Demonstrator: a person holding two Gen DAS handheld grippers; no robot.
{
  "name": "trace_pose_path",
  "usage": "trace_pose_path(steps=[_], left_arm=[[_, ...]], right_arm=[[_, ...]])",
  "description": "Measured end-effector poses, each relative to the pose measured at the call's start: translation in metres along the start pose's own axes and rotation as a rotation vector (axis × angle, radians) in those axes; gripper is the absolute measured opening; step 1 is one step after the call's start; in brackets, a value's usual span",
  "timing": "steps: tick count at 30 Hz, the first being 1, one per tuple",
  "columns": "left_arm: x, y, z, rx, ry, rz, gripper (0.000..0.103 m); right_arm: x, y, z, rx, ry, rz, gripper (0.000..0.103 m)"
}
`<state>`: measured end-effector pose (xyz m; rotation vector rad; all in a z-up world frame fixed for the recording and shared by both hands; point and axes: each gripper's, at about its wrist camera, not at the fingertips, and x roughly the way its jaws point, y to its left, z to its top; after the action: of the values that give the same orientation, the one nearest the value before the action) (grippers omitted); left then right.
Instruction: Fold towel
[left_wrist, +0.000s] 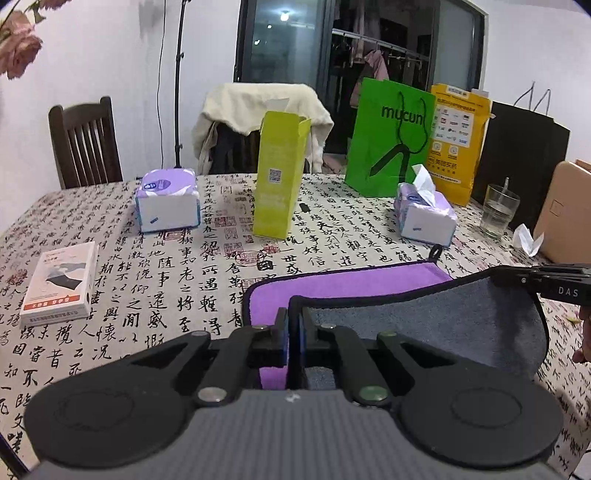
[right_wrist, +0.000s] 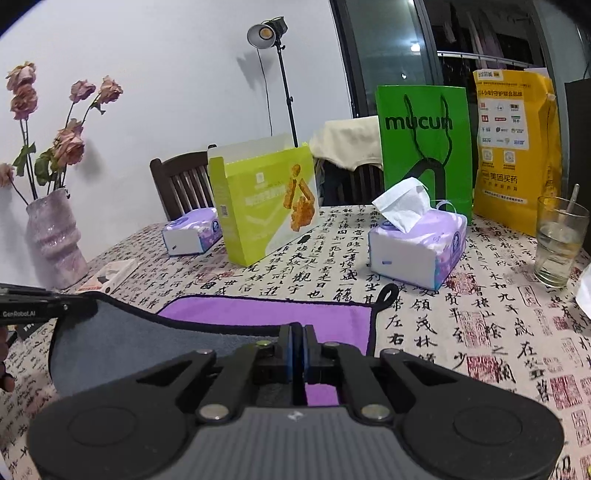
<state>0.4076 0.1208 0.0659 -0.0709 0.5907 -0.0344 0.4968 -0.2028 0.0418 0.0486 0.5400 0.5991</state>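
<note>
Both grippers are clamped on the towel's (left_wrist: 347, 288) near edge – the left gripper (left_wrist: 293, 332) and right gripper (right_wrist: 297, 345) each pinch a lifted corner, grey underside showing, purple half flat on the tablecloth (left_wrist: 166, 280) – before the green bag (left_wrist: 391, 140).

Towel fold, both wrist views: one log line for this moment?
left gripper: shut on towel | right gripper: shut on towel | near edge lifted, grey underside showing | fold unfinished

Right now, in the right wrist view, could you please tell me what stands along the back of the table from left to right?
Vase → closed tissue pack → yellow-green box → open tissue pack → yellow bag → glass.
</note>
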Motion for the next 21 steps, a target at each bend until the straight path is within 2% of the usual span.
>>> trace_pose_path(steps=[7, 21], left_arm=[[0.02, 0.006, 0.015, 0.005, 0.025, 0.011, 0.006], [0.071, 0.024, 0.033, -0.049, 0.078, 0.022, 0.006]], right_arm=[[0.017, -0.01, 0.017, 0.013, 0.018, 0.014, 0.005], [0.067, -0.025, 0.035, 0.021, 0.058, 0.016, 0.005]])
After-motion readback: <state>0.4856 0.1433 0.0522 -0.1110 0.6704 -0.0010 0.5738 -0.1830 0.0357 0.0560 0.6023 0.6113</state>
